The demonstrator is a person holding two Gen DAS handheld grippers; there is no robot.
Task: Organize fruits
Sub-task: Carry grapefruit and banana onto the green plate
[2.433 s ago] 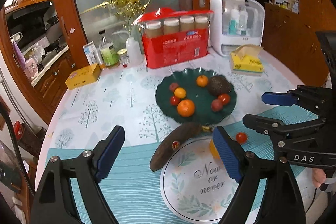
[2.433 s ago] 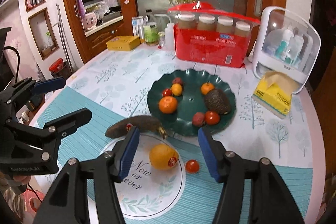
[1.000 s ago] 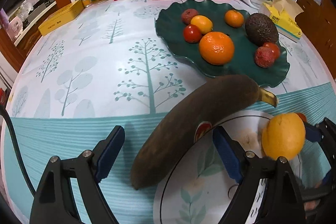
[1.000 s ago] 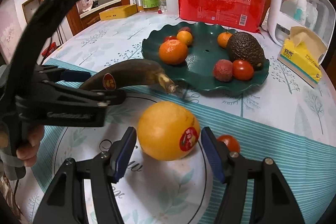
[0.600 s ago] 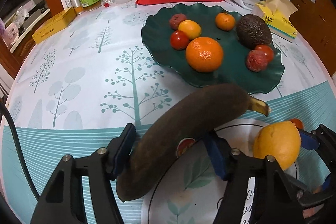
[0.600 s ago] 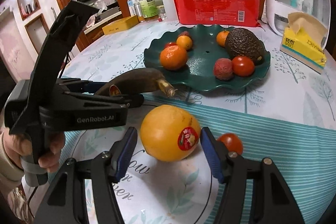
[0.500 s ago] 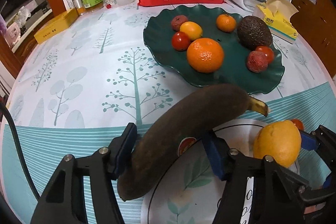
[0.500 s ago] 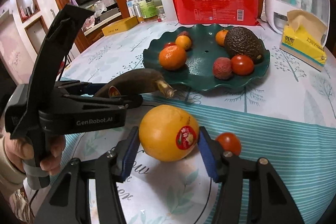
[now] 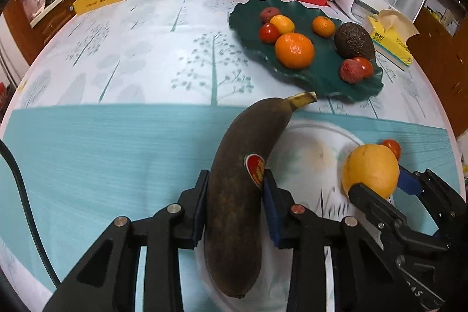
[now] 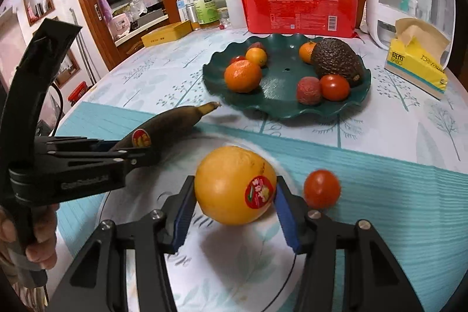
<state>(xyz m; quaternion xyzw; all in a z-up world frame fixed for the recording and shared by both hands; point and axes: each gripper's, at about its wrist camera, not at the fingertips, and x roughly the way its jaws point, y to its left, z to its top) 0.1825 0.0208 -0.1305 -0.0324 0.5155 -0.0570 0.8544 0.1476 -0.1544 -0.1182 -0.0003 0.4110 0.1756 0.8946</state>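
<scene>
Your left gripper (image 9: 234,203) has just closed its fingers on the blackened banana (image 9: 248,183); your right gripper (image 10: 231,212) has just clamped the orange (image 10: 234,183); both fruits, plus the loose tomato (image 10: 321,188), remain short of the green plate (image 10: 280,104).

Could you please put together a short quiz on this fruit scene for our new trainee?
1. True or false: the left gripper is shut on the banana.
2. Which fruit sits between the right gripper's pads: A avocado, B orange, C tomato?
3. Fill in: the loose tomato lies beside the orange, not on the green ____.

Key
1. True; its jaws have just been closing and now press the banana.
2. B.
3. plate.
</scene>
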